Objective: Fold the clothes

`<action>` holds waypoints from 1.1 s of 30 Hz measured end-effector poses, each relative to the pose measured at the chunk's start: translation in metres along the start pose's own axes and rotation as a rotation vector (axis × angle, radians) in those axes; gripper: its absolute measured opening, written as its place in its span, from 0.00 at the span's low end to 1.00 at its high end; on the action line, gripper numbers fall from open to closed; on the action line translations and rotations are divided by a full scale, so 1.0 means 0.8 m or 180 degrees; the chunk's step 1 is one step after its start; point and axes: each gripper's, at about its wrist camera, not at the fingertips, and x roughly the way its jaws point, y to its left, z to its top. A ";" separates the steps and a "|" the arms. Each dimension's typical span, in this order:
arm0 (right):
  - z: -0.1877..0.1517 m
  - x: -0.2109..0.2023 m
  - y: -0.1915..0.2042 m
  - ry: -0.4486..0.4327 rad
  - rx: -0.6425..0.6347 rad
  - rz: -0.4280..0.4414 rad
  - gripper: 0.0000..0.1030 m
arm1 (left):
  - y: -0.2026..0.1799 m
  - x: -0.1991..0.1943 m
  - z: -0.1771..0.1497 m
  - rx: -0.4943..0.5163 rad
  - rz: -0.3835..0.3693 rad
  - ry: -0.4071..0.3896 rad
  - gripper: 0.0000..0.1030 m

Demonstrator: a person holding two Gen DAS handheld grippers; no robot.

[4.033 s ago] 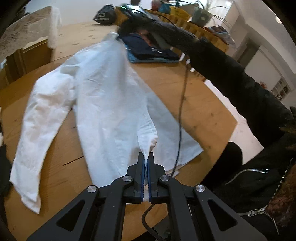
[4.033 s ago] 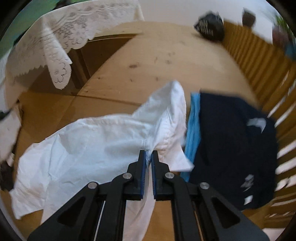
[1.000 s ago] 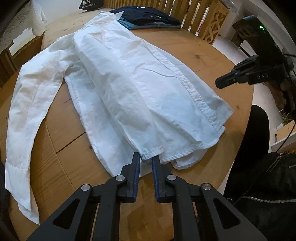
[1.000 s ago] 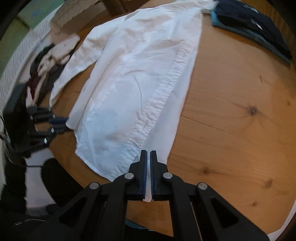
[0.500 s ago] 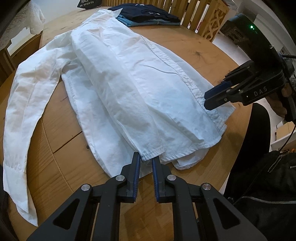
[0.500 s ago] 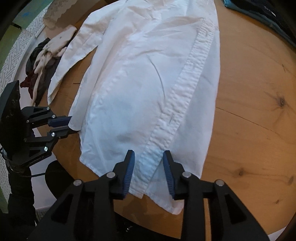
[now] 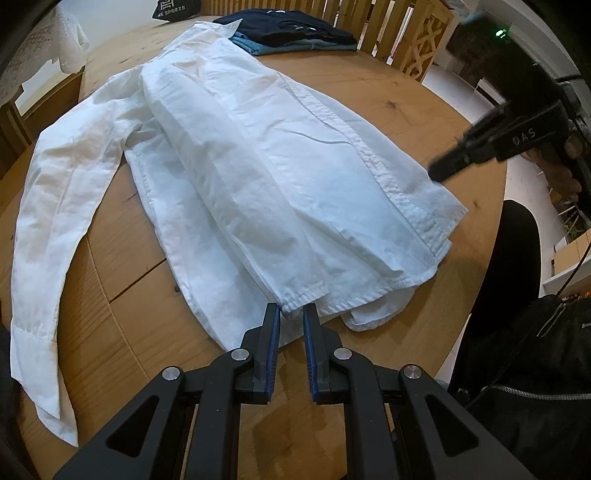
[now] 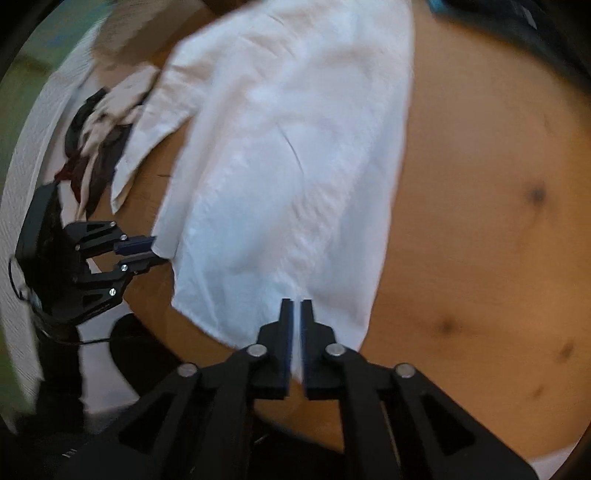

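Observation:
A white shirt [image 7: 277,166] lies spread on the round wooden table [image 7: 424,110], its front folded over and one sleeve stretched to the left. My left gripper [image 7: 291,308] stands open at the near hem, with the edge of a sleeve cuff just between its tips and a gap still showing. In the blurred right wrist view the shirt [image 8: 288,147] runs away from my right gripper [image 8: 297,302], whose jaws are closing with the hem's fabric filling the narrow gap. The right gripper [image 7: 434,173] hovers at the shirt's right edge, and the left gripper [image 8: 153,251] sits at the hem's far corner.
A folded stack of dark and blue clothes [image 7: 295,33] lies at the table's far side, by a black bag [image 7: 177,7] and wooden chair backs [image 7: 406,29]. Loose clothes [image 8: 96,140] are heaped beyond the table. A person's dark jacket [image 7: 535,350] is close on the right.
My right gripper let go of the hem, opened wide over the button strip, then narrowed again on the hem. The left gripper and the shirt's sleeve stayed put.

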 end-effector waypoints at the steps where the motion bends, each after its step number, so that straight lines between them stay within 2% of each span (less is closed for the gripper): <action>1: -0.004 0.005 0.000 0.0040 0.0020 -0.0007 0.16 | 0.000 0.000 0.000 0.0001 0.0000 -0.0002 0.12; 5: -0.012 0.028 0.014 0.0145 -0.0030 -0.0033 0.18 | -0.002 0.002 -0.001 0.0018 0.0002 -0.0002 0.12; 9: -0.009 0.034 0.029 0.0112 -0.0087 -0.0049 0.30 | -0.002 0.000 -0.003 0.0026 -0.0007 -0.0025 0.12; 15: -0.005 0.037 0.042 0.0008 -0.0247 -0.0086 0.30 | -0.001 -0.002 -0.008 0.0026 -0.0012 -0.0045 0.12; 16: -0.004 0.038 0.042 0.0003 -0.0266 -0.0068 0.29 | -0.001 -0.001 -0.008 0.0032 -0.0009 -0.0038 0.12; 17: -0.005 0.039 0.041 0.0002 -0.0264 -0.0055 0.14 | -0.002 0.000 -0.009 0.0040 0.0001 -0.0032 0.12; 18: -0.005 0.039 0.037 0.0002 -0.0248 -0.0022 0.04 | -0.003 0.000 -0.009 0.0049 0.0011 -0.0028 0.12; 22: -0.002 0.035 0.032 -0.0079 -0.0230 0.0031 0.04 | -0.005 0.000 -0.009 0.0057 0.0020 -0.0028 0.12; 27: -0.009 -0.005 0.030 -0.0236 -0.0412 -0.0271 0.03 | -0.008 -0.002 -0.011 0.0086 0.0035 0.0004 0.12; 29: -0.012 -0.017 0.015 -0.0240 -0.0359 -0.0433 0.03 | -0.010 -0.003 -0.011 0.0096 0.0057 0.0015 0.12; 32: -0.018 -0.010 -0.001 -0.0154 -0.0273 -0.0436 0.04 | -0.012 -0.006 -0.009 0.0088 0.0039 -0.0013 0.12; 33: -0.017 -0.005 -0.004 -0.0119 -0.0208 -0.0327 0.05 | -0.013 -0.007 -0.007 0.0084 0.0023 -0.0029 0.12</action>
